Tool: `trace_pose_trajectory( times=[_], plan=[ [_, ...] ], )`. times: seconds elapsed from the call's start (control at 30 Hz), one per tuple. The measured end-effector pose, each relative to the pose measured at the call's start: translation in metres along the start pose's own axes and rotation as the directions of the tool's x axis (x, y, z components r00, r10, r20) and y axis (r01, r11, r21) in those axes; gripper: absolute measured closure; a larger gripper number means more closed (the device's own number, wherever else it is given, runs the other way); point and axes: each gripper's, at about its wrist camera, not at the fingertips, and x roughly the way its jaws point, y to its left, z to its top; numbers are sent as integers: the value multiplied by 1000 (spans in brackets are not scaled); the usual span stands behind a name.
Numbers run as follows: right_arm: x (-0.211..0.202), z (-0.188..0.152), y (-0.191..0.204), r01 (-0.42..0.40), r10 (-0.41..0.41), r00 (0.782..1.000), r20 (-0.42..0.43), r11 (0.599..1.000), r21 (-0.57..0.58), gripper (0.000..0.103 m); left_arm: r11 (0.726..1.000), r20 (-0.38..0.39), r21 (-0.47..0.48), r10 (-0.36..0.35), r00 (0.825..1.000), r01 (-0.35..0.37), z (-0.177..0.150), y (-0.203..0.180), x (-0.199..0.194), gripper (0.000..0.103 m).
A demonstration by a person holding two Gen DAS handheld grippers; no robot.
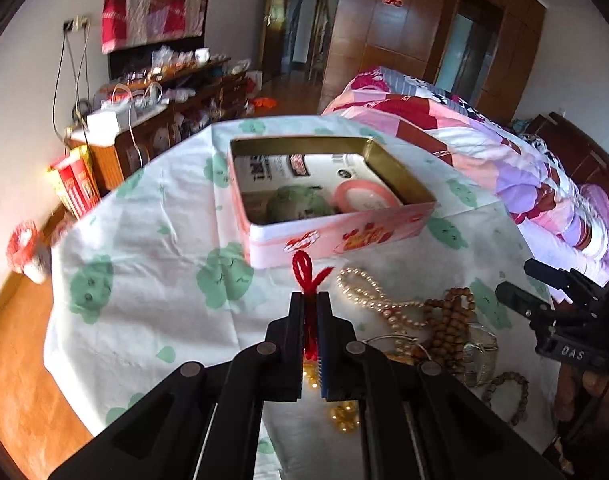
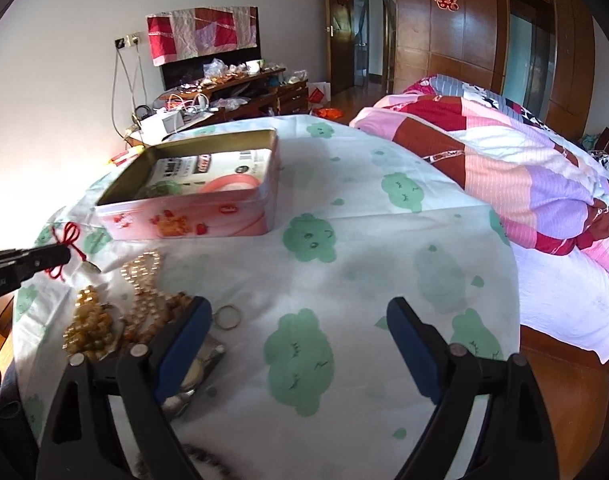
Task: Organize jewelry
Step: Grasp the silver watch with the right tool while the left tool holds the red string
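My left gripper [image 1: 311, 300] is shut on a red cord necklace [image 1: 304, 272], held above the cloth just in front of the open pink tin box [image 1: 336, 236]. From the right wrist view the left gripper [image 2: 64, 254] holds the red cord [image 2: 70, 236] with a pale pendant [image 2: 90, 267] hanging. A pearl necklace [image 1: 378, 300], brown bead strings [image 1: 448, 328] and amber beads [image 2: 90, 324] lie in a heap on the cloth. My right gripper [image 2: 298, 320] is open and empty, beside the heap; it also shows in the left wrist view [image 1: 536, 288].
The tin [image 2: 192, 216] holds a pink ring-shaped case [image 1: 364, 196] and a green item [image 1: 300, 202]. A metal ring [image 2: 227, 316] lies near my right gripper's left finger. A folded quilt [image 2: 504, 168] lies on the bed at right. A cluttered cabinet [image 1: 164, 120] stands behind.
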Motion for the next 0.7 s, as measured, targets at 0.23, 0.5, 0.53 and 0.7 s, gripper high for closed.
trace_pose_trajectory(
  times=[0.23, 0.5, 0.53, 0.7],
  plan=[
    [-13, -8, 22, -66, 65, 997, -28, 998, -22, 17, 1000, -49, 7, -9, 999, 9, -10, -11, 8, 99],
    [-14, -21, 46, -85, 81, 994, -75, 995, -61, 22, 998, -56, 62, -14, 998, 17, -25, -29, -4, 99],
    [-12, -23, 47, -88, 83, 993, -85, 995, -56, 22, 998, -54, 63, -12, 998, 15, -26, -29, -4, 99],
    [-6, -28, 51, -107, 100, 988, -120, 993, -51, 33, 998, -56, 60, -3, 998, 6, -25, -27, -1, 99]
  ],
)
